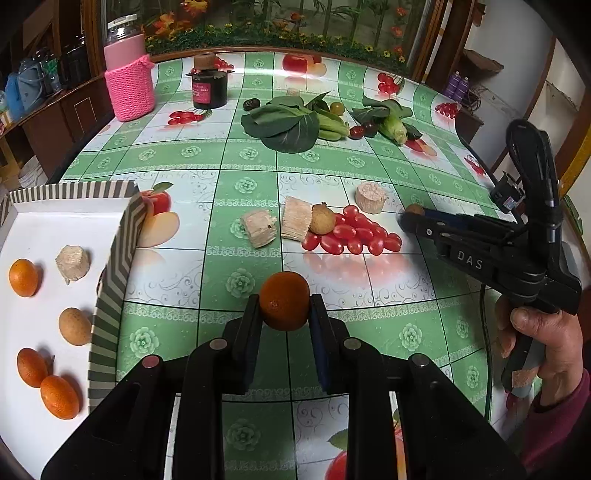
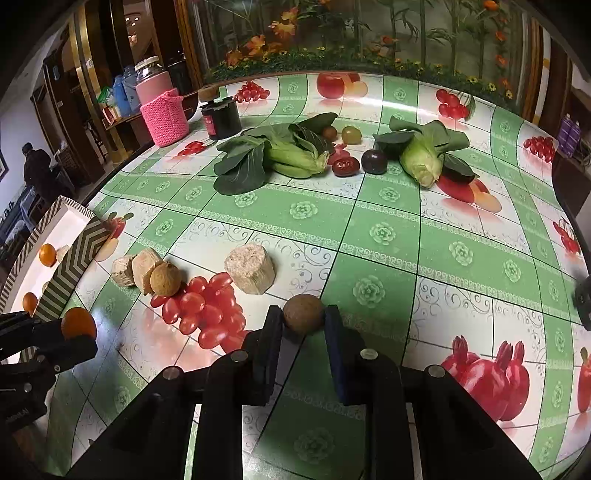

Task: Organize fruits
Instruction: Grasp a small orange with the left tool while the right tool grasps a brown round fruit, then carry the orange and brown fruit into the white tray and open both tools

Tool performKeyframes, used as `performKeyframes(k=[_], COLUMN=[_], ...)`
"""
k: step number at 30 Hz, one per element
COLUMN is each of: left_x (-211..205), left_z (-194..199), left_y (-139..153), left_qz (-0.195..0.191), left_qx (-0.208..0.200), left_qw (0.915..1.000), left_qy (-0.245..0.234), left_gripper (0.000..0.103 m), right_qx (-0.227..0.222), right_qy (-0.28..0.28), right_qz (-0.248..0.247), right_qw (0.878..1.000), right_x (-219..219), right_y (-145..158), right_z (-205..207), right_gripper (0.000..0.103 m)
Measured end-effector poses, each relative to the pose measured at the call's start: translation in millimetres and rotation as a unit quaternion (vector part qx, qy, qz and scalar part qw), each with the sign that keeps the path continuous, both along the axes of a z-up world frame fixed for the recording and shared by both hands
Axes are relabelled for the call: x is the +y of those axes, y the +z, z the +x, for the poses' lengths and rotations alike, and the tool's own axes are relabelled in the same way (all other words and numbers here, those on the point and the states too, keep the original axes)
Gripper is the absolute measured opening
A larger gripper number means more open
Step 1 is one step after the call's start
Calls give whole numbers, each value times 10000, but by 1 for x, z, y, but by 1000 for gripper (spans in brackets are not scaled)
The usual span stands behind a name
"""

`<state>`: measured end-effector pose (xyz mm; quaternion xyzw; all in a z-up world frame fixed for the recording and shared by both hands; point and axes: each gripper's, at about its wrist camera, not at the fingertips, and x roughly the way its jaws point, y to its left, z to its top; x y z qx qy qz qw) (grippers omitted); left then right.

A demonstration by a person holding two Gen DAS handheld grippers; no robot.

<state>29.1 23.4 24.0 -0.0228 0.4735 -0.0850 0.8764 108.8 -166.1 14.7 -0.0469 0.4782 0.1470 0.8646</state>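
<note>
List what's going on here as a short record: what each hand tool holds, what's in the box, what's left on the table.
left gripper: shut on small orange
right gripper: shut on brown fruit
box: three oranges, one brown fruit, one pale chunk
table: another brown fruit, three pale chunks, leafy greens
far edge: pink bottle, dark jar

A home dining room: surface [image 1: 332,177] with fruit-printed oilcloth, wooden cabinets [image 1: 62,122], knitted-sleeve jar [image 1: 127,70], floral mural [image 2: 369,33].
</note>
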Motion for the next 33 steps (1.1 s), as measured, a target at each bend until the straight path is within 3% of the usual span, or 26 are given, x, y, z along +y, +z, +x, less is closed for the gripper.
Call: performKeyframes(k=[10,15,22,33], left_x=[21,38,69,120], left_z=[-25,-45,-71,-99], left_y=[18,30,37,39], left_qz=[-75,-108,-121,237], left_qx=[-148,-238,-256,-391], left_qw=[9999,9997,9994,9969], left_qy=[14,37,198,643], left_gripper=[22,22,22,23], right_qx=[-478,-635,-677,-608], right_qy=[-41,128,496,1092], right_qz=[357,543,707,750], right_qw=[9982,9964,9940,9893], right_x=[-2,16,55,121], right_y=[44,61,69,70], right_z=[-57,-90,-122,-150], right_gripper=[24,24,24,24])
